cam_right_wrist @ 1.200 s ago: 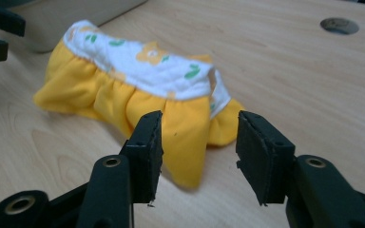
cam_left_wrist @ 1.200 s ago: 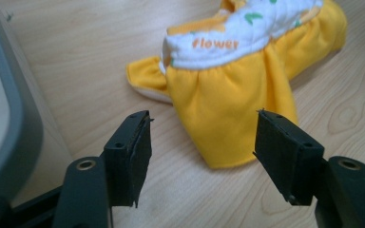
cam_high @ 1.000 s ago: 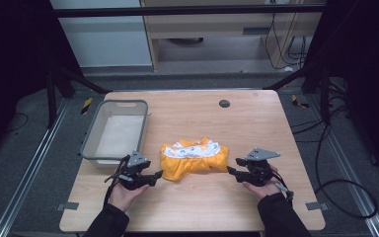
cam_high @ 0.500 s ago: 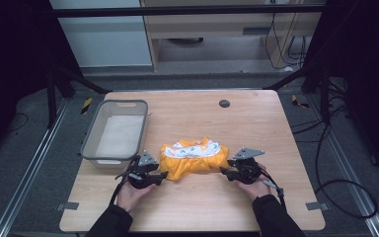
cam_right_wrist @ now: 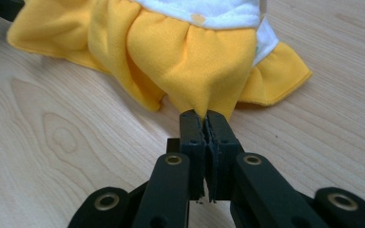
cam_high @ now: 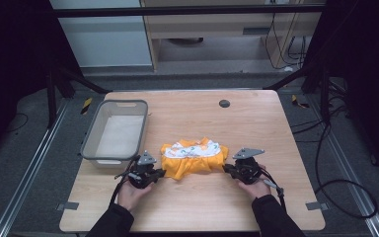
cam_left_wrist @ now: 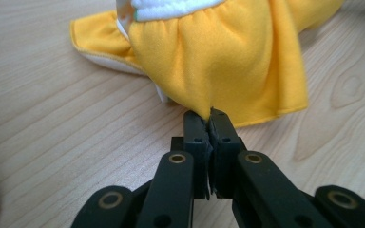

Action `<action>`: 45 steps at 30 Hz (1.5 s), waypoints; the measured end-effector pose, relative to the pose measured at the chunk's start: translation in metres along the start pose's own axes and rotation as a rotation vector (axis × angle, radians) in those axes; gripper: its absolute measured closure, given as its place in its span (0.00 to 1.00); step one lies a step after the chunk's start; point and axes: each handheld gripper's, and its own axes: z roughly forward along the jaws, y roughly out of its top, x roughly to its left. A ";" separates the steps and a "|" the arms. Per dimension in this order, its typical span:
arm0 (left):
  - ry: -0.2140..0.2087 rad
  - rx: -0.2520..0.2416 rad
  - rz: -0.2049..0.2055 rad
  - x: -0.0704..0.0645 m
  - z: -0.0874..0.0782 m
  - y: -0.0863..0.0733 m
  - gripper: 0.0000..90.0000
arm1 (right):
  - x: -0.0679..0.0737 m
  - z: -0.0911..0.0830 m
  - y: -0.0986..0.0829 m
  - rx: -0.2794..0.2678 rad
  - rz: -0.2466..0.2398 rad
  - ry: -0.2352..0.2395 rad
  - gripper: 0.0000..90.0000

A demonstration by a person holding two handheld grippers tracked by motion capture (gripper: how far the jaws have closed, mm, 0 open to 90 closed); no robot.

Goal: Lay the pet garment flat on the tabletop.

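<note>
The yellow garment (cam_high: 193, 159) is laid on the wooden table (cam_high: 256, 118), just right of the grey basket (cam_high: 116, 132), with its long axis running sideways, away from the basket. Its basket-side end is pinched by the left gripper (cam_left_wrist: 209, 117), jaws clamped on the cloth. Its far end is pinched likewise by the right gripper (cam_right_wrist: 205, 117).

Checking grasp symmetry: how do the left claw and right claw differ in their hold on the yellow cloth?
The left claw pinches the crumpled yellow-and-white fabric garment at its left end, the right claw at its right end. The right claw carries a grey three-cornered plate, plainer than the left's. Both are shut on yellow fabric, low over the wooden table.
</note>
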 end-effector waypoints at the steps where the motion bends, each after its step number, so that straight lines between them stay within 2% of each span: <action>1: -0.006 -0.013 -0.002 0.000 -0.004 0.001 0.97 | 0.000 -0.002 0.001 -0.004 0.002 0.003 0.97; 2: -0.006 -0.013 -0.002 0.000 -0.004 0.001 0.97 | 0.000 -0.005 0.002 -0.012 0.005 0.008 0.97; 4: -0.013 -0.046 0.005 -0.003 -0.017 0.004 0.97 | 0.001 -0.013 0.003 -0.032 0.004 0.016 0.97; 5: -0.013 -0.046 0.005 -0.003 -0.017 0.004 0.97 | 0.001 -0.013 0.003 -0.032 0.004 0.016 0.97; 8: -0.028 -0.090 0.011 -0.007 -0.037 0.003 0.97 | 0.006 -0.031 0.003 -0.060 -0.005 0.047 0.97; 11: -0.038 -0.093 0.014 -0.009 -0.045 0.001 0.97 | 0.011 -0.046 -0.001 -0.076 -0.012 0.082 0.97; 12: -0.055 -0.087 0.014 -0.013 -0.051 -0.003 0.97 | 0.013 -0.051 -0.002 -0.077 -0.009 0.097 0.96; 13: -0.055 -0.087 0.014 -0.013 -0.051 -0.003 0.97 | 0.013 -0.051 -0.002 -0.077 -0.009 0.097 0.96; 14: -0.066 -0.080 0.020 -0.018 -0.055 -0.008 0.97 | 0.017 -0.060 -0.007 -0.085 -0.008 0.116 0.96; 16: -0.071 -0.070 0.026 -0.024 -0.058 -0.013 0.97 | 0.022 -0.066 -0.012 -0.084 -0.010 0.127 0.96; 19: -0.079 -0.060 0.030 -0.030 -0.060 -0.020 0.97 | 0.026 -0.071 -0.019 -0.069 -0.012 0.136 0.96; 21: -0.081 -0.034 0.030 -0.035 -0.058 -0.028 0.97 | 0.030 -0.072 -0.029 -0.051 -0.001 0.146 0.96; 22: -0.073 -0.013 0.031 -0.039 -0.055 -0.034 0.96 | 0.033 -0.068 -0.036 -0.011 0.005 0.139 0.96; 25: -0.050 0.001 0.039 -0.041 -0.051 -0.038 0.95 | 0.037 -0.059 -0.043 0.046 -0.012 0.116 0.93; 26: -0.020 0.007 0.052 -0.040 -0.047 -0.040 0.93 | 0.038 -0.055 -0.045 0.066 -0.021 0.106 0.92; 28: -0.010 0.014 0.057 -0.039 -0.045 -0.041 0.89 | 0.039 -0.052 -0.045 0.076 -0.026 0.100 0.90; 29: -0.006 0.006 0.056 -0.038 -0.044 -0.041 0.84 | 0.039 -0.050 -0.046 0.077 -0.039 0.091 0.88; 30: -0.005 -0.013 0.057 -0.038 -0.045 -0.042 0.72 | 0.039 -0.049 -0.046 0.072 -0.045 0.086 0.85; 33: 0.012 -0.045 0.061 -0.038 -0.047 -0.043 0.52 | 0.038 -0.052 -0.046 0.043 -0.039 0.076 0.80; 36: 0.020 -0.067 0.059 -0.038 -0.051 -0.045 0.40 | 0.035 -0.057 -0.045 -0.002 -0.022 0.065 0.74; 39: 0.033 -0.093 0.046 -0.037 -0.057 -0.045 0.35 | 0.032 -0.061 -0.044 -0.051 -0.008 0.053 0.70; 44: 0.045 -0.144 0.023 -0.029 -0.066 -0.040 0.35 | 0.027 -0.066 -0.039 -0.118 0.001 0.023 0.64; 45: 0.049 -0.160 0.019 -0.026 -0.068 -0.037 0.35 | 0.022 -0.069 -0.035 -0.149 0.010 -0.001 0.60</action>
